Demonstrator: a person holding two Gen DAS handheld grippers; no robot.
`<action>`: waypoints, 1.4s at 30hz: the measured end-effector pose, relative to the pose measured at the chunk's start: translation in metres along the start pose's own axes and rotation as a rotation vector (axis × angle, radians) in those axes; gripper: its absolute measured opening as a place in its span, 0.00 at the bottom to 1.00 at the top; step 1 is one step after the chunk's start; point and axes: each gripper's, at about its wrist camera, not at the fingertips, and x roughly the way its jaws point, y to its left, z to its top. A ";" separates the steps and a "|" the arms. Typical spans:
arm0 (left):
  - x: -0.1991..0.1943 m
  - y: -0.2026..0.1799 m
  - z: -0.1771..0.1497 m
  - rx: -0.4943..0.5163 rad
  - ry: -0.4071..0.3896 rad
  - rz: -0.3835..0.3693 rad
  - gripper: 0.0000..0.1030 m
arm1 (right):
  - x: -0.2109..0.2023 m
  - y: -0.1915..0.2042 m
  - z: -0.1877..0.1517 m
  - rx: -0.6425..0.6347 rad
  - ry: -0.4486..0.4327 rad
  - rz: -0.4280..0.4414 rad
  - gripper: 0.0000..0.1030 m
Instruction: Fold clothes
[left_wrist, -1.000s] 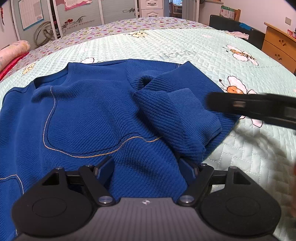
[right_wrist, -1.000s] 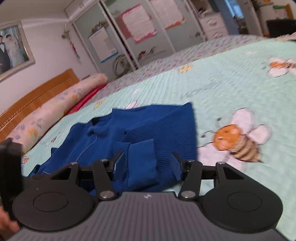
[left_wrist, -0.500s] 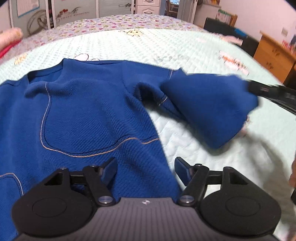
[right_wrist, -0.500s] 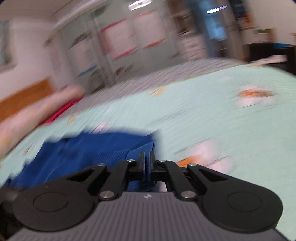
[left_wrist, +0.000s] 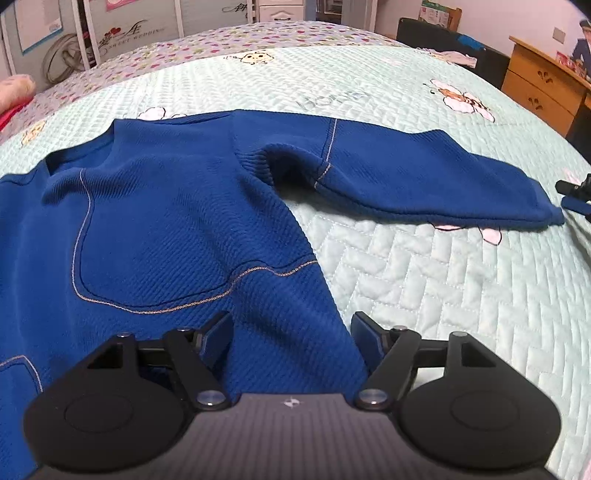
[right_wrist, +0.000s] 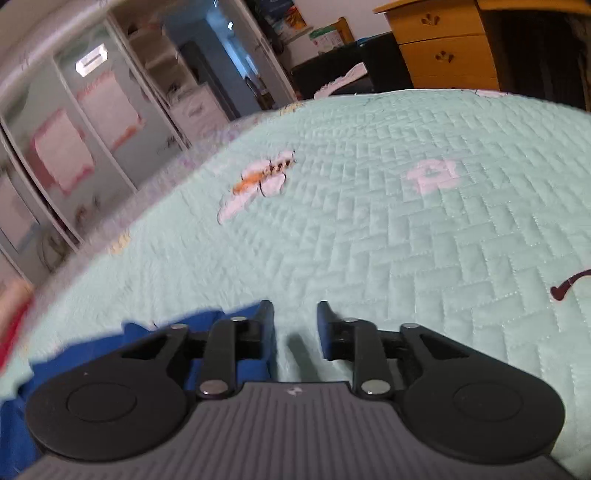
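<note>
Quilted bed (left_wrist: 424, 288) — blue sweater (left_wrist: 166, 229) spread.

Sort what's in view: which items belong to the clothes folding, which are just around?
In the job:
- blue sweater, lying flat on the quilt
- its sleeve, stretched out to the side
- left gripper, fingers straddling the sweater's side edge
- right gripper, jaws opening, nothing between them

Just around:
- bee-print quilt
- wooden dresser
- wardrobe doors
- pink pillow

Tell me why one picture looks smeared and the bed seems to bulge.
Right wrist view: motion blur smears the wardrobe doors; the quilt nearby stays sharper. Left wrist view: crisp, with the blue sweater in focus. Both views: the fisheye lens curves the flat bed into a dome.
</note>
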 end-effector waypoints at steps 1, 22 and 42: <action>0.000 0.000 0.000 -0.001 -0.002 0.001 0.75 | 0.006 0.001 -0.001 0.005 0.033 0.026 0.28; 0.003 0.027 0.040 -0.121 -0.125 0.038 0.61 | 0.037 0.053 -0.012 -0.286 0.110 0.069 0.07; 0.022 0.049 0.034 -0.108 -0.084 -0.052 0.65 | 0.097 0.047 0.036 -0.620 -0.017 -0.253 0.00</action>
